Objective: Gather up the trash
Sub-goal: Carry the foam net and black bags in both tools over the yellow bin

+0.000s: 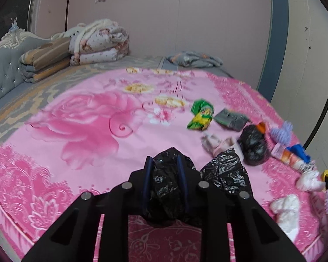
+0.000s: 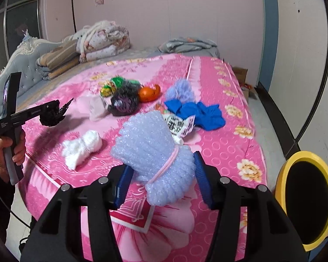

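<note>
Trash pickup looks barely begun. Left tongs [image 1: 164,163] pinch a crumpled black plastic bag [image 1: 164,187] above the pink floral bed [image 1: 76,131]; right tongs [image 2: 163,172] clamp a lilac foam-wrap bundle [image 2: 155,150]. White tissue wad [image 2: 82,149], orange peel [image 2: 149,92] and blue cloth [image 2: 199,112] remain; the yellow-rimmed bin [image 2: 283,174] waits far right.

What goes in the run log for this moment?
left gripper: shut on black plastic bag | right gripper: shut on purple foam bundle | yellow bin: beside bed
</note>
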`<state>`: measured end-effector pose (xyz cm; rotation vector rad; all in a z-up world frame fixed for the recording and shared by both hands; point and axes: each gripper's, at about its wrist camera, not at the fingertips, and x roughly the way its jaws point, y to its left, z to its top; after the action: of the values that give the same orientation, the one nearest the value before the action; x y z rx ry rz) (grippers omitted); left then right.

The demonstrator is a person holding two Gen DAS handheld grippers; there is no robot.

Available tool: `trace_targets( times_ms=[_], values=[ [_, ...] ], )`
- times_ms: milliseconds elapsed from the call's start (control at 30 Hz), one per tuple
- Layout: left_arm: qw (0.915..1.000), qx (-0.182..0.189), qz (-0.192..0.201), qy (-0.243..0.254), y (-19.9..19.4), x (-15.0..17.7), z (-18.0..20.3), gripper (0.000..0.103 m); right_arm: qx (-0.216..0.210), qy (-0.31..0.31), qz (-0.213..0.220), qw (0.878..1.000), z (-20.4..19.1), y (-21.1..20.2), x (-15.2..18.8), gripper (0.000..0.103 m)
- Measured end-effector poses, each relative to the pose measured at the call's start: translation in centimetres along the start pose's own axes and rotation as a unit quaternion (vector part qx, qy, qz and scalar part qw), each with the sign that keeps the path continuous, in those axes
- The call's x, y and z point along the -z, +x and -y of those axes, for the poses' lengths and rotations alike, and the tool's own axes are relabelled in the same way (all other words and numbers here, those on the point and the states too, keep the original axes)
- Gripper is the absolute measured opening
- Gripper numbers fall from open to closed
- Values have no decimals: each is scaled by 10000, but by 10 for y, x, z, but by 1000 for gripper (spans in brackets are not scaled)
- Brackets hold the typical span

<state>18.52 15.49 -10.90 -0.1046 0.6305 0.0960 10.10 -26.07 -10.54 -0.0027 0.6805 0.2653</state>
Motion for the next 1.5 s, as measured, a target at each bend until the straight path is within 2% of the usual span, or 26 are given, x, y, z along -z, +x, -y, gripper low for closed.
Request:
trace_targets(
  times_ms=[333, 533, 733, 800, 933, 1067, 1133, 1300, 1367, 1500],
  values=[
    [9970, 310, 690, 141, -73, -33, 36, 22, -120, 366, 486, 9981, 12, -57, -19, 51],
    [9932, 424, 1067, 183, -110, -65, 65, 22, -38, 423, 1158, 9924, 23, -108, -46, 52],
    [9864, 737, 1438, 308, -146, -99, 108, 22, 240, 545, 1899, 9800, 38, -161, -71, 52],
    [9837, 910, 1520, 307, -156, -109, 121, 22, 406, 648, 2138, 9739, 45, -179, -77, 53],
    [9776, 1270, 1629, 412, -172, -129, 159, 22, 1002, 811, 2669, 9551, 58, -213, -78, 53],
    [9709, 1579, 1697, 606, -182, -141, 200, 22, 1424, 1054, 2973, 9382, 78, -239, -79, 53],
    [9668, 1756, 1722, 693, -184, -148, 222, 22, 1620, 1152, 3066, 9308, 89, -248, -81, 53],
    [9557, 2152, 1777, 938, -186, -154, 277, 22, 2418, 1383, 3392, 8985, 121, -270, -80, 53],
    [9501, 2337, 1790, 1030, -181, -153, 300, 22, 2696, 1427, 3454, 8875, 133, -273, -78, 53],
    [9452, 2640, 1619, 1038, -169, -143, 338, 22, 3243, 1524, 3444, 8677, 164, -276, -64, 54]
  ],
)
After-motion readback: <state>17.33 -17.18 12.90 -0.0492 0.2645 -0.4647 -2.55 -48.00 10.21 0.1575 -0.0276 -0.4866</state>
